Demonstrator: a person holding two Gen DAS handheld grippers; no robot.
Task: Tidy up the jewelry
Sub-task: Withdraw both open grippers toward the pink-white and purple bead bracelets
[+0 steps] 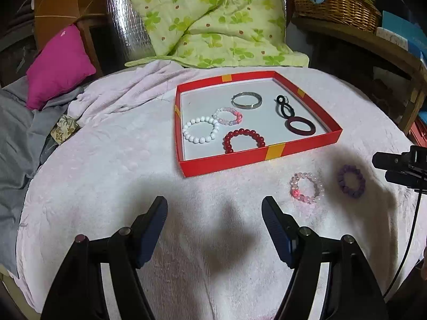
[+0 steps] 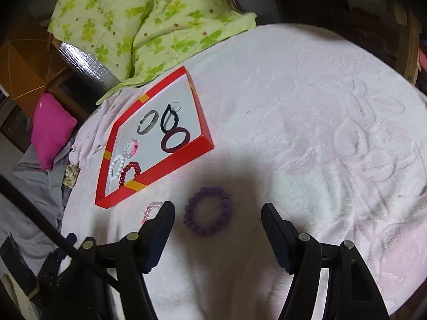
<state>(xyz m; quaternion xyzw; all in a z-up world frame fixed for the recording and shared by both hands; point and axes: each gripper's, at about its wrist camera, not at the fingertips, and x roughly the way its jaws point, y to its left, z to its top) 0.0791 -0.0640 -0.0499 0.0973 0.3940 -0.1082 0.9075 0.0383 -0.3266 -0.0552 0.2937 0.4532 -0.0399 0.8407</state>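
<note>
**Two bracelets out of the box, right gripper lined up on the purple one**

Left wrist view: the left gripper (image 1: 214,210) hovers over the pale pink blanket (image 1: 106,173) with its fingers spread wide and nothing between them. The red box (image 1: 226,160) sits at twelve o'clock, already holding a white bead bracelet (image 1: 200,130), a red bead bracelet (image 1: 244,140), a silver bangle (image 1: 246,100) and several other rings. Still outside it, the pink bead bracelet (image 1: 307,188) lies at about one o'clock from the fingers, just off the right fingertip, and the purple bead bracelet (image 1: 351,180) lies beyond it at two o'clock, right beside the other gripper's black tip at the frame edge.

Right wrist view: here's the key line-up. The right gripper (image 2: 217,210) also has its fingers wide apart and empty, and the purple bead bracelet (image 2: 207,211) lies flat almost squarely between the fingertips, a touch nearer the left finger. It's a round ring, so no long axis to fuss over. The pink bead bracelet (image 2: 152,209) peeks out at nine o'clock, partly hidden behind the left finger. The red box (image 2: 157,170) is off at eleven o'clock.

My read: the right hand is clearly nearer the purple one, and a drop and close should take it.
</note>
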